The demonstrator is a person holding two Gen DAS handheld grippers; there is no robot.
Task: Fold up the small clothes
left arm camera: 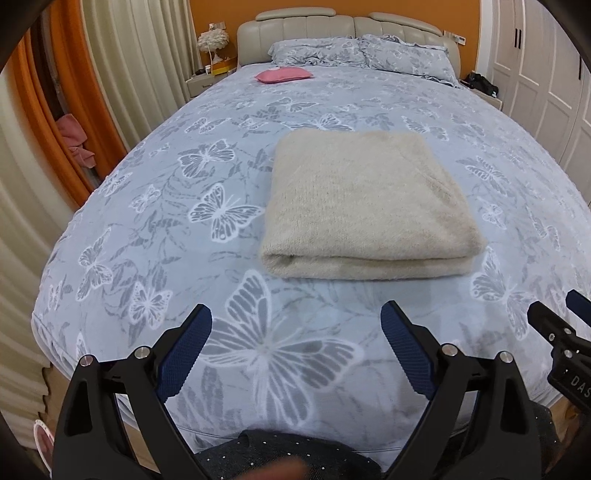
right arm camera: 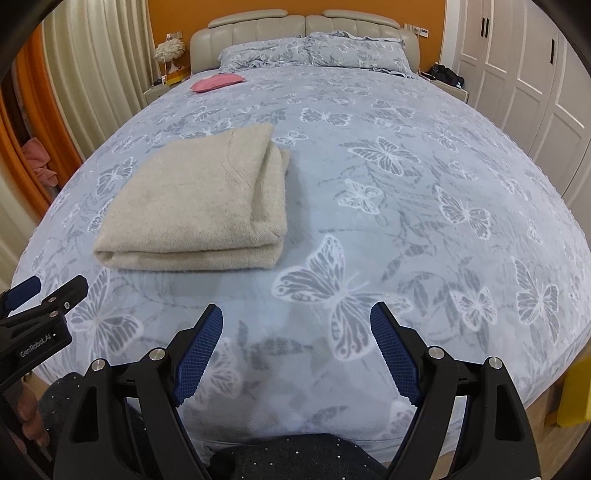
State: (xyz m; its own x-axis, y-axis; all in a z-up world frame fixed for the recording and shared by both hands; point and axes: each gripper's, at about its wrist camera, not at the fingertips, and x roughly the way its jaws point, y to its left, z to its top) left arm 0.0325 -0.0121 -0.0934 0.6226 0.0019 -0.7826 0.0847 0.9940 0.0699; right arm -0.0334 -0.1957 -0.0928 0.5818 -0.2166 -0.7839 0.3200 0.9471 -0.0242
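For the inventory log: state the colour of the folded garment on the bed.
The folded garment is plain cream-beige, no pattern; clearest in the left wrist view.

Bed (left arm camera: 332, 110) w/ butterfly cover, padded headboard (left arm camera: 347, 29), orange wall (left arm camera: 461, 14), curtains (left arm camera: 140, 55) left, white wardrobe (left arm camera: 535, 74) right.

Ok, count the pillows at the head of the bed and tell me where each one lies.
2. One butterfly-print pillow lies against the headboard on the left, the other pillow beside it on the right. The small pink cushion lies apart, nearer. Others may be hidden behind.
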